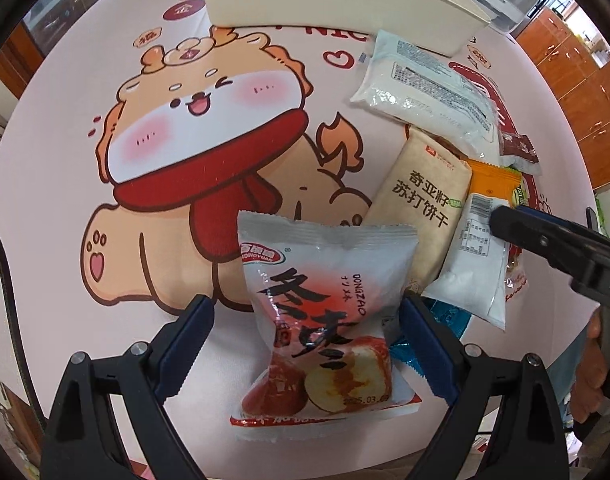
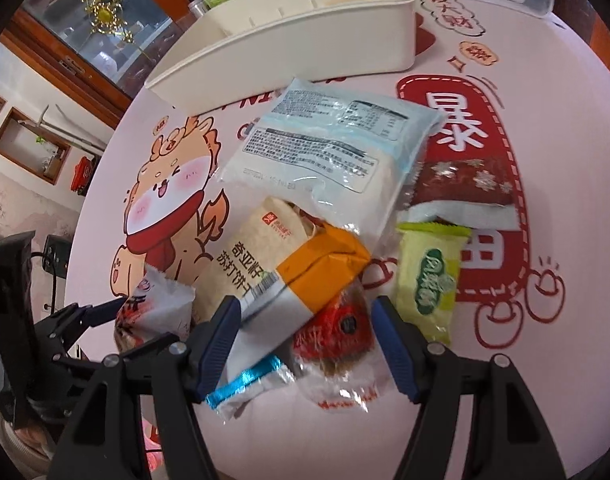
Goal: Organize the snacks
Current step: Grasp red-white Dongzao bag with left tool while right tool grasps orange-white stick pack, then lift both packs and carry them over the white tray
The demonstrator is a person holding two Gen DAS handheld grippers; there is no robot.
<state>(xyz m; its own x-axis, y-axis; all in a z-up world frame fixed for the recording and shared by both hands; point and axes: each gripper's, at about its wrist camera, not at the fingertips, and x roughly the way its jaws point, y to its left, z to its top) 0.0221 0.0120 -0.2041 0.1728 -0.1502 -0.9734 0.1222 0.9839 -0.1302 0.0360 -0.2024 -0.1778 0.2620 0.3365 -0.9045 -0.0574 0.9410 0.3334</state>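
Red-white jujube packet (image 1: pixel 325 320) between left gripper (image 1: pixel 305 344) jaws, apart; right gripper (image 2: pixel 305 344) jaws apart.

A pink tablecloth (image 1: pixel 57 128) is printed with an orange-and-white cartoon dog (image 1: pixel 209 128) wearing a red scarf, and with a red panel (image 2: pixel 501 184) edged in white dashes. A cream box (image 2: pixel 305 40) is seen behind. The dried-jujube packet (image 1: pixel 325 320) is coloured white and red, with black characters. A beige cracker packet (image 1: pixel 421 200), a pale blue-and-white packet (image 2: pixel 333 152), an orange-and-white one (image 2: pixel 309 276), a light green one (image 2: pixel 429 280) and a dark red one (snowflake-patterned) (image 2: pixel 465 184) are shown. Blue pads (image 1: pixel 189 344) are fitted on black gripper arms.
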